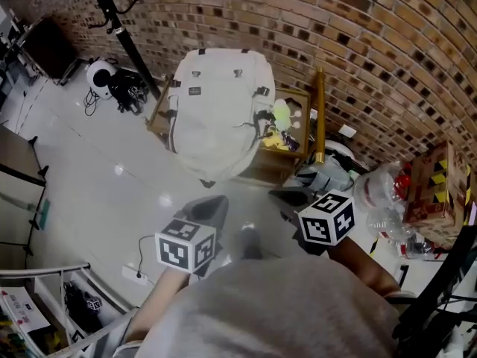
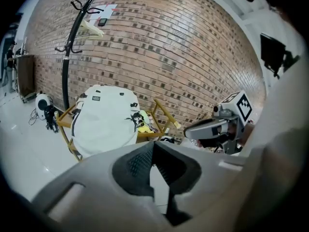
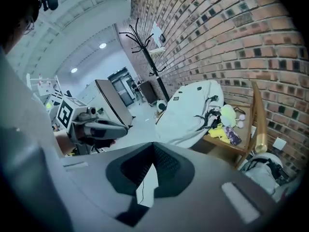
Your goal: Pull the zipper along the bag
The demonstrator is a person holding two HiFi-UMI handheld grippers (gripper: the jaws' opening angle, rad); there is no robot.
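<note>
A white backpack (image 1: 216, 118) lies on a low wooden rack (image 1: 297, 151) against the brick wall, with dark straps and pulls on its right side (image 1: 261, 121). Both grippers hover over the floor well short of the bag and touch nothing. My left gripper (image 1: 212, 209) is shut and empty, its tips meeting in its own view (image 2: 153, 144), where the backpack (image 2: 104, 120) shows far ahead. My right gripper (image 1: 287, 198) is also shut and empty (image 3: 153, 145), with the backpack (image 3: 188, 117) ahead of it. Each gripper appears in the other's view: the right gripper (image 2: 190, 132) and the left gripper (image 3: 123, 128).
Yellow-green soft toys (image 1: 282, 121) lie on the rack beside the bag. A wooden pole (image 1: 319, 114) leans on the wall. A black coat stand (image 1: 119, 28) and a white round device (image 1: 100, 77) stand at the left. Plastic bags and a box (image 1: 436, 189) sit at the right.
</note>
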